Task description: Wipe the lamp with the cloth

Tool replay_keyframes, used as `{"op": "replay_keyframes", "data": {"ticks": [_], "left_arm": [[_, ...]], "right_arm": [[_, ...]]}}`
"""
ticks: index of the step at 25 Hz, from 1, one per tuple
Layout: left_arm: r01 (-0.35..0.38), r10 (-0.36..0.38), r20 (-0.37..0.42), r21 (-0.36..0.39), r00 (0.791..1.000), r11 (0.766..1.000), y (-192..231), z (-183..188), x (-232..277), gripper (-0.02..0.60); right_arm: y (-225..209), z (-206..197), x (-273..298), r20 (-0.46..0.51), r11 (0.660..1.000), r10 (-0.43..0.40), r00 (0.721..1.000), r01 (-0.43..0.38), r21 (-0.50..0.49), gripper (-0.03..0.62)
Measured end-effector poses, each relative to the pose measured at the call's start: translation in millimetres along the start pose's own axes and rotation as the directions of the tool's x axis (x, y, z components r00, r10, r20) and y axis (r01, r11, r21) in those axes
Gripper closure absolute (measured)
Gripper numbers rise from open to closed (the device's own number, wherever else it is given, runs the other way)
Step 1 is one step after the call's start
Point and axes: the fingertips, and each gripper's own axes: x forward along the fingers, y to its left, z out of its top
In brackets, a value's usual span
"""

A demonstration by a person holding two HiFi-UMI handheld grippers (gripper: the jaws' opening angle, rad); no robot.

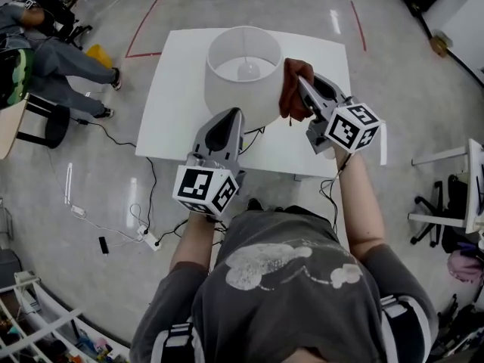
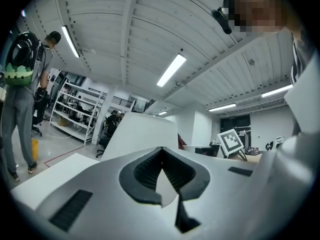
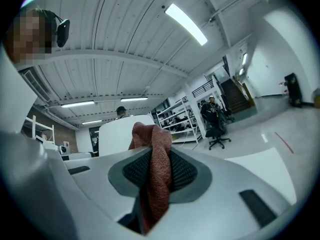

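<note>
Cloth [image 1: 293, 89] — rust-red and coarsely woven — is bunched up and gripped by the right gripper [image 1: 302, 84]. In the right gripper view its two dark ribbed pads [image 3: 182, 171] are clamped on a fold of the fabric. The fold rises above the jaw tips and its loose end hangs down between them.

From the head view the cloth lies against the right side of the lamp [image 1: 243, 74], at the upper rim of its white drum shade. The lamp stands upright near the middle of a white desk [image 1: 178, 89]. The shade is open at the top, and a pale bulb [image 1: 249, 70] shows inside it.

The left gripper [image 1: 233, 115] points at the near side of the shade, its tip just beside the lower part; I cannot tell whether it touches. In its own view the jaws meet tip to tip with nothing held, and a sliver of white shows through the gap behind the tips. The shade stands just ahead of them.

Each gripper carries a cube with square black-and-white markers near the person's wrist. A dark cord [image 1: 255, 133] trails from under the shade toward the near edge of the desk.

Off the desk — on the glossy grey floor — lie thin cables [image 1: 128, 225] and red tape lines [image 1: 147, 21]. A seated person [image 1: 53, 59] is at the far left.
</note>
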Motion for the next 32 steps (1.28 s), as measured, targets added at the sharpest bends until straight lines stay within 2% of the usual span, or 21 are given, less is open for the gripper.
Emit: {"op": "replay_keyframes", "data": {"ticks": [5, 9, 13, 17, 21, 26, 32], "left_arm": [[0.003, -0.003, -0.028, 0.001, 1.0, 1.0, -1.6, -15.5, 7.6, 0.574], [-0.024, 0.024, -0.033, 0.007, 0.999, 1.0, -3.5, -21.3, 9.8, 0.574], [-0.1, 0.1, -0.041, 0.016, 0.994, 0.995, 3.6, -30.2, 8.6, 0.574], [-0.194, 0.195, -0.034, 0.013, 0.98, 0.981, 1.1, -35.2, 9.8, 0.574], [-0.294, 0.294, 0.0, 0.019, 0.956, 0.956, -1.9, -33.2, 15.2, 0.574], [-0.411, 0.411, 0.013, 0.034, 0.912, 0.911, -1.1, -37.9, 9.7, 0.574], [-0.5, 0.498, 0.042, 0.049, 0.866, 0.865, -23.5, -36.5, 10.9, 0.574]], "right_arm": [[-25.4, -23.8, -7.0, -0.035, 0.998, -0.05, 0.998, 0.051, 0.027, 0.508], [-42.8, -40.2, -11.5, -0.079, 0.998, -0.051, 0.996, 0.054, 0.03, 0.508], [-61.1, -57.7, -7.5, -0.13, 0.999, -0.025, 0.991, 0.031, 0.044, 0.508], [-76.9, -74.7, -5.2, -0.193, 0.998, 0.028, 0.981, -0.016, 0.067, 0.508], [-92.1, -77.4, -0.2, -0.243, 0.996, 0.078, 0.967, -0.064, 0.066, 0.508], [-100.1, -73.4, 3.3, -0.274, 0.989, 0.144, 0.951, -0.131, 0.064, 0.508], [-95.3, -47.6, 4.5, -0.252, 0.963, 0.268, 0.93, -0.257, 0.076, 0.508]]}}
